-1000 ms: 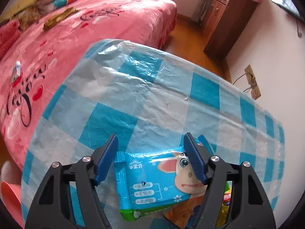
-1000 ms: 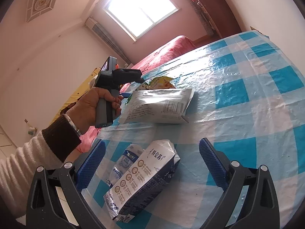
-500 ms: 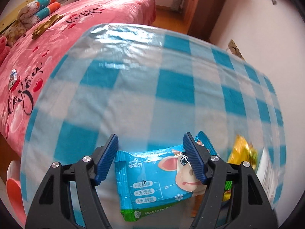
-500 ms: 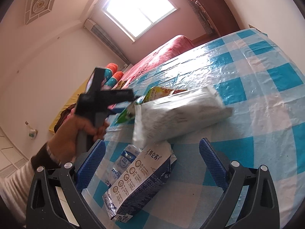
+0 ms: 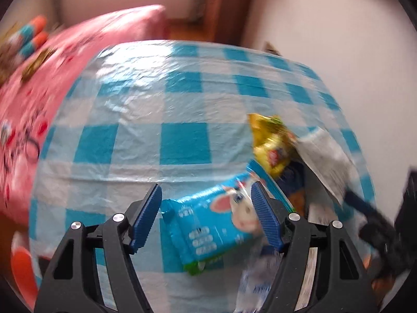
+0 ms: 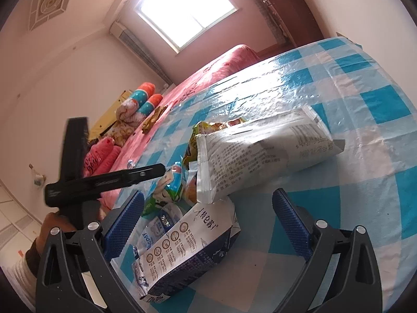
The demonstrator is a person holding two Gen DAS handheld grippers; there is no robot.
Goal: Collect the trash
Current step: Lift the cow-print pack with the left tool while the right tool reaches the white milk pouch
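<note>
Trash lies on a blue-and-white checked tablecloth [image 5: 182,109]. My left gripper [image 5: 206,216] is open, its jaws either side of a blue cow-print wrapper [image 5: 216,224] that lies between them. A yellow snack bag [image 5: 271,143] and a silver bag [image 5: 325,156] lie to its right. My right gripper [image 6: 208,224] is open over a white and dark blue milk carton [image 6: 187,250]. Beyond it are the silver bag [image 6: 260,156], the yellow bag [image 6: 208,127], the cow wrapper [image 6: 169,187] and a small crumpled blue-and-white wrapper [image 6: 156,229]. The left gripper's tool [image 6: 104,180] shows at the left.
A pink bed [image 5: 39,78] with rolled pillows [image 6: 140,101] stands beside the table. A dark wooden wardrobe [image 6: 286,13] stands against the far wall. A wall [image 5: 351,39] borders the table's right side. The table's near-left edge drops to the floor.
The left gripper swung right and tilted; the cow wrapper stays between its open jaws. The silver and yellow bags came into its view. The silver bag has shifted on the table.
</note>
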